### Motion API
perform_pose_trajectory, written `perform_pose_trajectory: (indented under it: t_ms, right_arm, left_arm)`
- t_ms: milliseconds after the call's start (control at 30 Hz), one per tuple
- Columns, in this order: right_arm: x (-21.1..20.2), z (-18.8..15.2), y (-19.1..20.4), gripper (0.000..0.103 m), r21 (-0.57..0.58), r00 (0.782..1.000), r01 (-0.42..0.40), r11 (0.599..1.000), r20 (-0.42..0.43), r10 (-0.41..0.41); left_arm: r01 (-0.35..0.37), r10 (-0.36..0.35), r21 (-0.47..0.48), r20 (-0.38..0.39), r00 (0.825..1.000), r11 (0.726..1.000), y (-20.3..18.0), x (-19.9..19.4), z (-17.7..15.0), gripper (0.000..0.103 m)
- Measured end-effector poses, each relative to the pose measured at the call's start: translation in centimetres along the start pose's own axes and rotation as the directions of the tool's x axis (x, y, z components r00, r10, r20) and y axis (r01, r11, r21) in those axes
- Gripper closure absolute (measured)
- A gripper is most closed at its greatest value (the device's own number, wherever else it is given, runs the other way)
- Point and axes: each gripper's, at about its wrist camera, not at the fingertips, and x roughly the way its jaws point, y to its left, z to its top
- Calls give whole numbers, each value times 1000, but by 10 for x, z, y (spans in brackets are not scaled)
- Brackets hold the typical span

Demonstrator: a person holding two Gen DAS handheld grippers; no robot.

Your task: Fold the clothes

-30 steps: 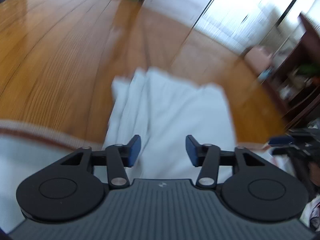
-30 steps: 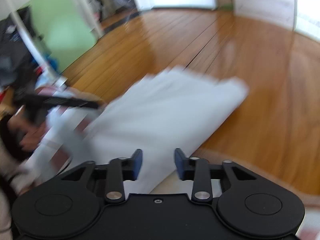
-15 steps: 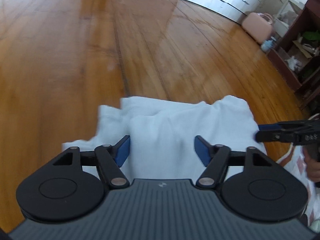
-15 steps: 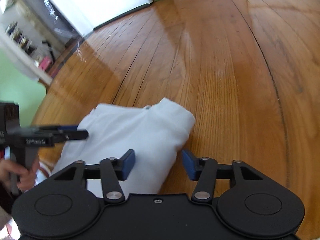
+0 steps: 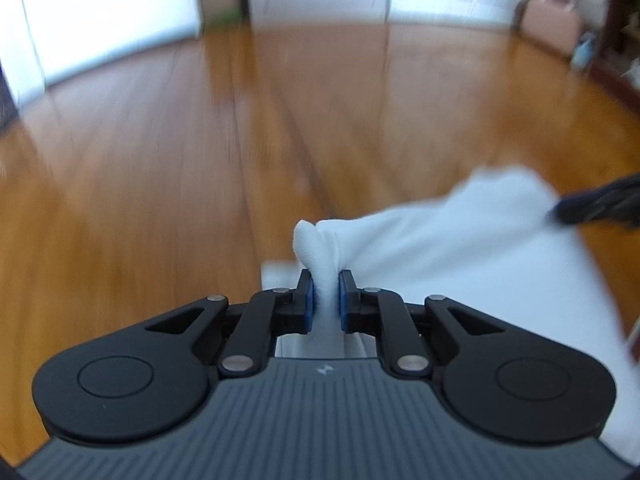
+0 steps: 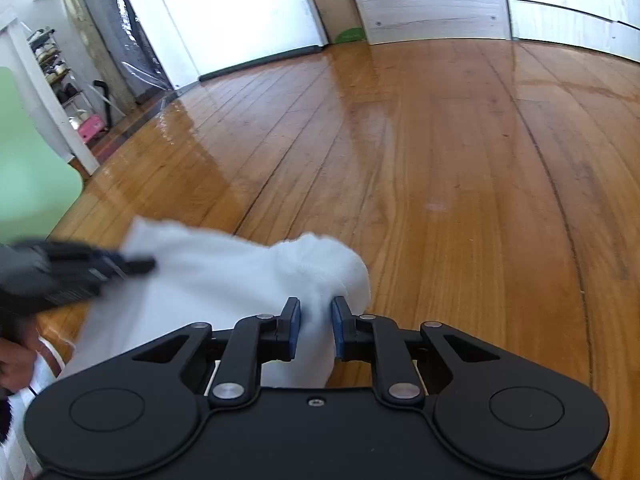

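In the left wrist view the left gripper [image 5: 325,296] sits at lower centre, its blue pads drawn close together and pinching a bunched ridge of the white garment [image 5: 460,248]. The cloth pokes up above the fingertips as a small rounded tuft, then stretches away toward the right of the frame, where it meets the dark, blurred tip of the right gripper [image 5: 600,204] at the right edge. This view is smeared with motion blur.

In the right wrist view the right gripper [image 6: 316,322] also grips the garment [image 6: 224,276]: its pads are narrowed onto a thick fold that bulges out above and to the right of the fingertips. The fabric spreads from there to the left of the frame, where the left gripper [image 6: 132,266] touches its far corner, with part of a hand [image 6: 16,364] below it at the left edge.

The wooden floor [image 6: 460,184] runs bare across the centre and right of both frames. White doors and walls line the top, and a green panel [image 6: 28,184] stands at the left.
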Motion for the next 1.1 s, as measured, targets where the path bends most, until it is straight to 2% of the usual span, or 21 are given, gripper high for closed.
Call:
perform_pose_trajectory:
  t_ms: [33,100,167,233,300,333,367,400,467,500,533,633,767,867,933,967,1000,1033,1100]
  right_arm:
    - [-11,-5,-2,78,39,1000,-27,999,-4,28]
    - [-35,-20,-5,78,120,994,-105,987,-16,107]
    - [-61,-44,-5,78,174,979,-195,965,-26,203]
    - [-83,-67,7,78,133,962,-263,956,-41,270]
    - [-92,-84,24,75,63,950,-301,952,-67,305]
    - [-95,-93,34,71,24,946,-313,950,-78,314]
    - [-94,-99,41,57,-4,939,-332,943,-98,330]
    - [-89,-104,51,49,-31,934,-340,940,-125,334]
    - [-76,-117,70,49,-101,933,-337,936,-170,318]
    - [-70,-125,79,71,-143,931,-338,930,-196,308]
    - [-68,-133,87,95,-208,938,-319,924,-209,277]
    - [-72,-156,106,99,-384,956,-265,884,-221,191]
    - [-96,-182,104,100,-412,942,-291,863,-283,183]
    - [-108,-182,100,100,-390,928,-307,868,-324,183]
    - [-116,-182,102,100,-385,913,-335,860,-357,196]
    - [-116,-182,105,100,-397,920,-321,860,-347,184]
    - [-115,-182,108,96,-410,927,-306,859,-335,171]
    - [-114,-182,111,96,-422,933,-291,858,-323,158]
    - [-112,-182,118,92,-447,946,-260,856,-297,132]
  left_arm:
    - [12,-12,-14,5,1000,1000,2,3,-4,91]
    - [30,-29,-22,13,999,999,5,-1,-5,91]
    - [48,-48,-43,9,999,998,8,-4,-4,91]
    - [58,-58,-54,0,998,997,8,-1,-1,91]
    - [62,-62,-57,-8,998,996,10,0,1,91]
    - [62,-63,-55,-11,998,997,11,1,2,91]
    - [59,-60,-47,-15,998,997,10,2,2,91]
    - [54,-55,-37,-18,998,998,9,3,4,90]
    - [44,-45,-19,-26,999,999,7,4,6,90]
    - [39,-39,-13,-30,999,999,5,4,6,90]
    - [32,-32,-13,-34,999,999,5,5,7,90]
    - [13,-14,-23,-46,999,1000,4,6,9,89]
    - [-10,9,-21,-47,999,1000,0,7,10,89]
    - [-22,20,-36,-49,999,999,0,6,9,88]
    - [-18,14,-77,-61,998,997,5,1,10,79]
    - [-7,1,-103,-62,998,995,8,-7,10,76]
    - [7,-15,-130,-57,998,992,11,-16,9,69]
    - [33,-38,-156,-30,999,987,15,-31,5,58]
    - [78,-74,-204,24,997,976,22,-62,-6,46]
